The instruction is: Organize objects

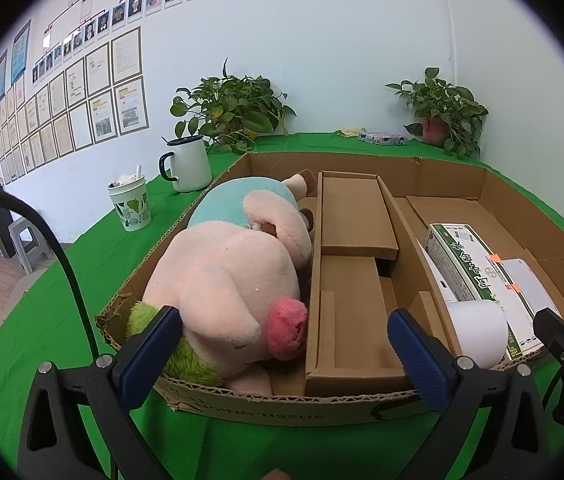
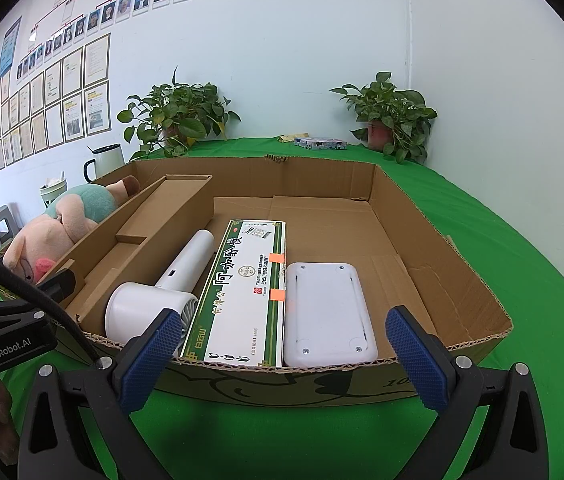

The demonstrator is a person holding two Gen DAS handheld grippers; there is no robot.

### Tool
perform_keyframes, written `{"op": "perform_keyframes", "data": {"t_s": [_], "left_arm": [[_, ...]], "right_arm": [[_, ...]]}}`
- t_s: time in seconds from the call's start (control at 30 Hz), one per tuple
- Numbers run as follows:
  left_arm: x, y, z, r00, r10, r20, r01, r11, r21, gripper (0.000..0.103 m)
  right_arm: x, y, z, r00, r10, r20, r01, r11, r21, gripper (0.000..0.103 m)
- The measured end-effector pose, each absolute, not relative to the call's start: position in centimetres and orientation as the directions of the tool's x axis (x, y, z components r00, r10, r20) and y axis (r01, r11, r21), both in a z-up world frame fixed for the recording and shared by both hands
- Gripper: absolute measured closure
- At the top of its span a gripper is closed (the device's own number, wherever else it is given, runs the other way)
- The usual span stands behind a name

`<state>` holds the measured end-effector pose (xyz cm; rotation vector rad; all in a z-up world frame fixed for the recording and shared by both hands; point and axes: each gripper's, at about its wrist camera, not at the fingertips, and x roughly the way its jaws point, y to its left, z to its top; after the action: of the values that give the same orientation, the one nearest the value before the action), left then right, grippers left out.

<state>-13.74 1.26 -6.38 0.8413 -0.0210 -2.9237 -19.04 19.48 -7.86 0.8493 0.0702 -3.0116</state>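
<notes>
- Grippers first: your left gripper [image 1: 282, 344] has its jaws spread as wide as they go, nothing between the pads, hovering at the near edge of the cardboard box [image 1: 366, 160].
- Your right gripper [image 2: 284, 344] is also spread wide and grips nothing, at the same box's near wall.
- From your left camera, the plush pig [image 1: 234, 272] lies in the left compartment, at 10 o'clock of the left gripper, against the cardboard insert [image 1: 350, 280].
- From your right camera, the white hair dryer [image 2: 162, 292], green-and-white carton [image 2: 242, 296] and white flat device [image 2: 328, 312] lie side by side in the right compartment, at 12 o'clock.
</notes>
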Motion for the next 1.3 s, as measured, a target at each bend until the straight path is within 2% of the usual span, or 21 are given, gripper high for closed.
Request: {"op": "perform_keyframes", "data": {"t_s": [1.3], "left_arm": [[-13.75, 1.18, -6.33, -0.842, -0.099, -0.53, 0.091, -0.995, 0.04, 0.001]], "right_arm": [[-19.01, 19.37, -7.71, -0.853, -0.004, -0.522, 0.028, -0.999, -0.039, 0.0]]}}
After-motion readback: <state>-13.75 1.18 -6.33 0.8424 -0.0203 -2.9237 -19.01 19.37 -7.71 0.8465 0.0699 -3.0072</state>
